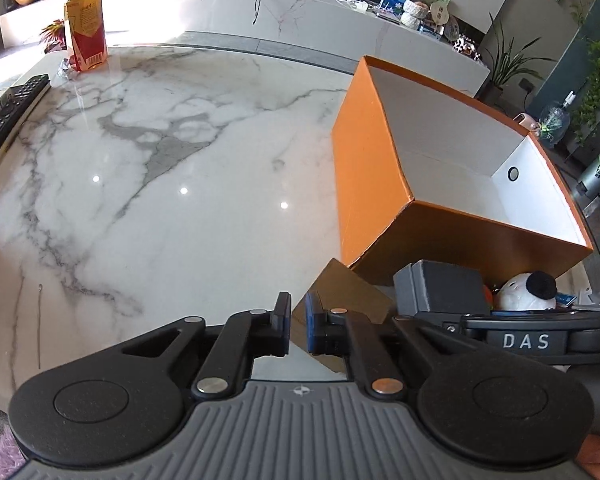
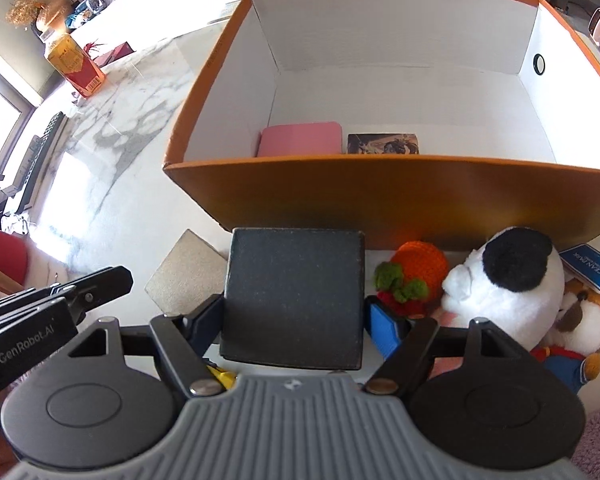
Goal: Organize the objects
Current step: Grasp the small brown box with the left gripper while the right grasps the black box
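The right gripper (image 2: pixel 294 322) was seen with its fingers (image 2: pixel 386 326) spread wide on either side of a dark grey box (image 2: pixel 294 294). The left-hand pad was pressed to the box's side, while a sliver of gap seemed to remain at the blue right-hand pad, so a firm hold could not be confirmed. The left gripper (image 1: pixel 298 326) was clenched on nothing, its fingers (image 1: pixel 282 322) poised over a tan card (image 1: pixel 342 300) at the worktop's near edge.

If the grey box were lifted on so loose a hold, it could be tilted or dropped short of the orange box (image 2: pixel 380 196) at 12 o'clock. Its near wall stood tall and could be clipped. The crocheted carrot (image 2: pixel 414 276) and panda plush (image 2: pixel 504 284), crowded at 2 o'clock, could be snagged by the right finger.

A pink case (image 2: pixel 300 140) and a picture card (image 2: pixel 383 144) were already laid inside the orange box.

The marble worktop (image 1: pixel 160 180) was glossy and veined in grey. A juice bottle (image 1: pixel 85 26) and remote (image 1: pixel 12 116) were kept at 10 o'clock, with a long white counter (image 1: pixel 260 12) and houseplants beyond.
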Tool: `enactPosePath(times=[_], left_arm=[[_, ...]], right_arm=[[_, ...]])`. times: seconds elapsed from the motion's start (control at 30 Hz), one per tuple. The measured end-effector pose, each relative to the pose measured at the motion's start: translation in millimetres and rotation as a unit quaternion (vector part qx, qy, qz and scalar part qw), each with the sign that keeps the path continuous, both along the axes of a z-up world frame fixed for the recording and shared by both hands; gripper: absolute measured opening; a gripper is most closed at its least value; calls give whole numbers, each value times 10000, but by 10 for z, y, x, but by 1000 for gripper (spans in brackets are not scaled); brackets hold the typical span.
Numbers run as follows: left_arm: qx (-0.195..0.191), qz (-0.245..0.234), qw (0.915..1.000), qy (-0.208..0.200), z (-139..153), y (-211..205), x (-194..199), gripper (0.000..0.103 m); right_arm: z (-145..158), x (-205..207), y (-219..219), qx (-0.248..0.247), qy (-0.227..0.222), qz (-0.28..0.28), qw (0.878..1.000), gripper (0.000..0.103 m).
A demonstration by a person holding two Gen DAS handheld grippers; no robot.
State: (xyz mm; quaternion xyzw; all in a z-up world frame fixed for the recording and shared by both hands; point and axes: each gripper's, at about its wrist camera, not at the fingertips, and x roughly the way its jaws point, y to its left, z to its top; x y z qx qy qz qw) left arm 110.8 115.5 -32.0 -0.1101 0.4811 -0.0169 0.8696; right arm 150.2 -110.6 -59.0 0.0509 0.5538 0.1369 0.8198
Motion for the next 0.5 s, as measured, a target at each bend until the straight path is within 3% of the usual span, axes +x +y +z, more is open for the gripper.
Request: enactPosePath(times=[0.07, 0.13, 0.33, 0.5], left_arm=[[87, -92, 9999, 57, -11, -46, -3, 14], [190, -274, 9994, -26, 10, -114, -27, 44], [891, -1115, 9892, -342, 77, -399, -50, 65], [1263, -1714, 9764, -349, -16, -542, 16, 76]], right_arm=[[14, 0, -27, 27, -12, -49, 10000, 76], [32, 3, -8, 91, -17, -67, 9999, 76], [103, -13, -110, 208, -120, -116, 9996, 76], [95, 26, -212, 367, -94, -180, 9991, 76]])
